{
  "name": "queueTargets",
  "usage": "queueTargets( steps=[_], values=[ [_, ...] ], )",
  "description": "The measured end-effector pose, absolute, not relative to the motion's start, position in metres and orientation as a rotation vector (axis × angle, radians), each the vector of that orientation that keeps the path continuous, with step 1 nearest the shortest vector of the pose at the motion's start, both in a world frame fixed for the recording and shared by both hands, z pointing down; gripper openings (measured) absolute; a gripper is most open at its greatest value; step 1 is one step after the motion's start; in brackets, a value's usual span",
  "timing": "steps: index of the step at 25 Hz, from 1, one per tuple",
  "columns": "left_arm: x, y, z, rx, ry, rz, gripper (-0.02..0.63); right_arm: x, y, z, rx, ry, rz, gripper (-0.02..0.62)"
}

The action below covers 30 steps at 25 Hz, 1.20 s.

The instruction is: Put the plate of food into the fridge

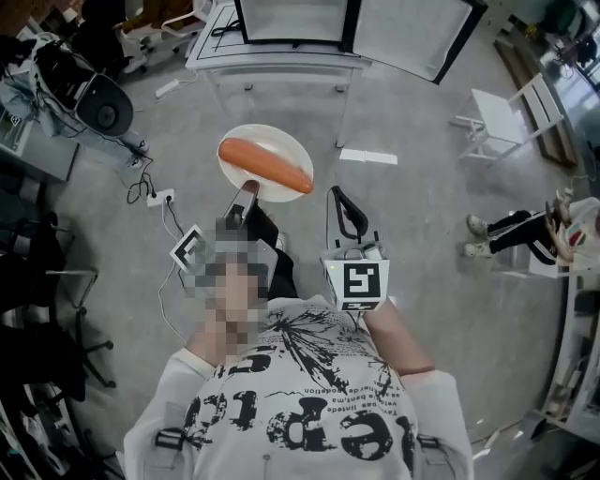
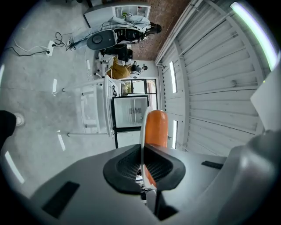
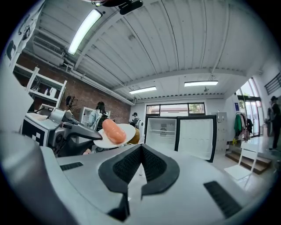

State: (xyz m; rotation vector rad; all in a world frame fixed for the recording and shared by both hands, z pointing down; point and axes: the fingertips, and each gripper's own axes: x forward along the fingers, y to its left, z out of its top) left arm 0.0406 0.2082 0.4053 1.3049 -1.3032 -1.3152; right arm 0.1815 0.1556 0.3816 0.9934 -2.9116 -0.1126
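Clamping the plate [image 1: 272, 142], left tongs [image 1: 246, 192] face the open fridge [image 3: 162, 132], chair [image 1: 506, 117] rightward; right tongs [image 3: 140, 160] closed, empty.

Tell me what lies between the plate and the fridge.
Nothing blocks it: the head view shows only bare floor between the plate and the white table bearing the fridge.

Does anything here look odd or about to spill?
Nothing is spilled. The plate is pinched only at its rim by the left gripper, with the sausage lying loose on it, so it looks precarious.
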Motion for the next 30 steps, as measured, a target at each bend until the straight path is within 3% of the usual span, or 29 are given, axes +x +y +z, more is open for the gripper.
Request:
queueTargets(
  steps=[20,30],
  values=[
    [-0.150,0.014,0.394,1.381,-1.115,-1.251,0.020,-0.015,-0.025,0.374,1.275,-2.796,-0.142,0.000],
    [-0.180,-0.035,0.419,1.321,-1.067,-1.238,0.020,-0.051,-0.073,0.379,1.278,-2.764,-0.116,0.000]
  ],
)
